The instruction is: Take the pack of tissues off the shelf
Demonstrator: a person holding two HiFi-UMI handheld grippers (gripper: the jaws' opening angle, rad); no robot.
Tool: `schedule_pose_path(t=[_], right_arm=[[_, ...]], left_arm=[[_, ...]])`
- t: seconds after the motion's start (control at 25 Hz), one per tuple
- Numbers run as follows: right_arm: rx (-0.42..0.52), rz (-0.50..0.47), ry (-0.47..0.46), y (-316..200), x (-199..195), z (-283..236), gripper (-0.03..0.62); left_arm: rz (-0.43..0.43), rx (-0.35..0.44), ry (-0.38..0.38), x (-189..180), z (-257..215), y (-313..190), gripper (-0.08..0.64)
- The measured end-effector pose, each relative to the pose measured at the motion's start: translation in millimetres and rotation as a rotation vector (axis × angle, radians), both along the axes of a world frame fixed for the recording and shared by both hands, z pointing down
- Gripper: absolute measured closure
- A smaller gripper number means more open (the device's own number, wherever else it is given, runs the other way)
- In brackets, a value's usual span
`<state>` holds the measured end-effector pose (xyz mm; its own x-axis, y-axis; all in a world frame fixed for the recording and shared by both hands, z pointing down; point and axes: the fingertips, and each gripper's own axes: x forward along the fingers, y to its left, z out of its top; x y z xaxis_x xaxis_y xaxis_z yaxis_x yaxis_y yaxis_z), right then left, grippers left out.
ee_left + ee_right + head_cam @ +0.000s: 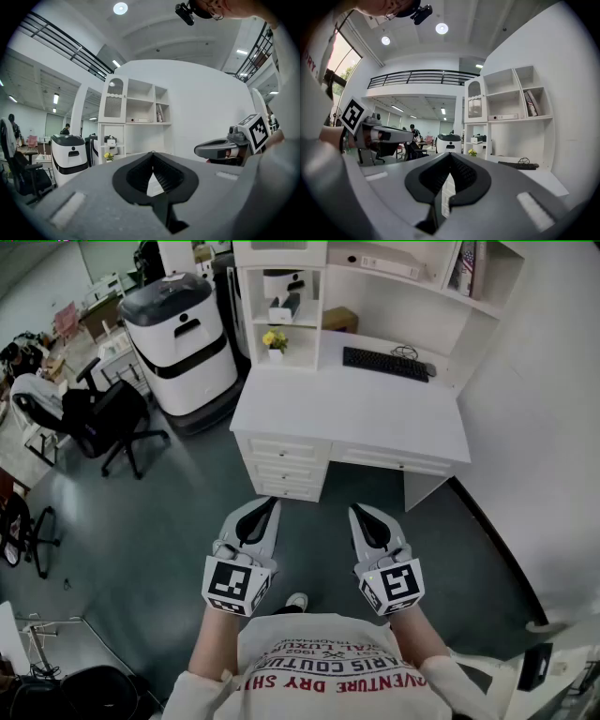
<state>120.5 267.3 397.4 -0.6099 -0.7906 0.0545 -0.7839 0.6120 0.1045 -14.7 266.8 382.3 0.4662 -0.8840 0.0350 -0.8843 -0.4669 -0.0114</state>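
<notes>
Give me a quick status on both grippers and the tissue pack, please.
Left hand-held gripper shut, empty; right hand-held gripper shut, empty. Tissue pack on shelf, above flowers, untouched. White desk stands in between.

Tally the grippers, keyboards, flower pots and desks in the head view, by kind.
Grippers: 2 (left gripper, right gripper)
Keyboard: 1
Flower pot: 1
Desk: 1
Total: 5

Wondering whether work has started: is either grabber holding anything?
No, the left gripper and right gripper both show jaws together, nothing between them.
</notes>
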Motion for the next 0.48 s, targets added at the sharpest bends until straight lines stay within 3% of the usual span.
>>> schedule_pose_path(t=[0.48], right_arm=[[-0.031, 0.036, -0.022, -12, 1, 4, 0.592]], left_arm=[[0.034, -0.009, 0.003, 3, 4, -8, 0.554]])
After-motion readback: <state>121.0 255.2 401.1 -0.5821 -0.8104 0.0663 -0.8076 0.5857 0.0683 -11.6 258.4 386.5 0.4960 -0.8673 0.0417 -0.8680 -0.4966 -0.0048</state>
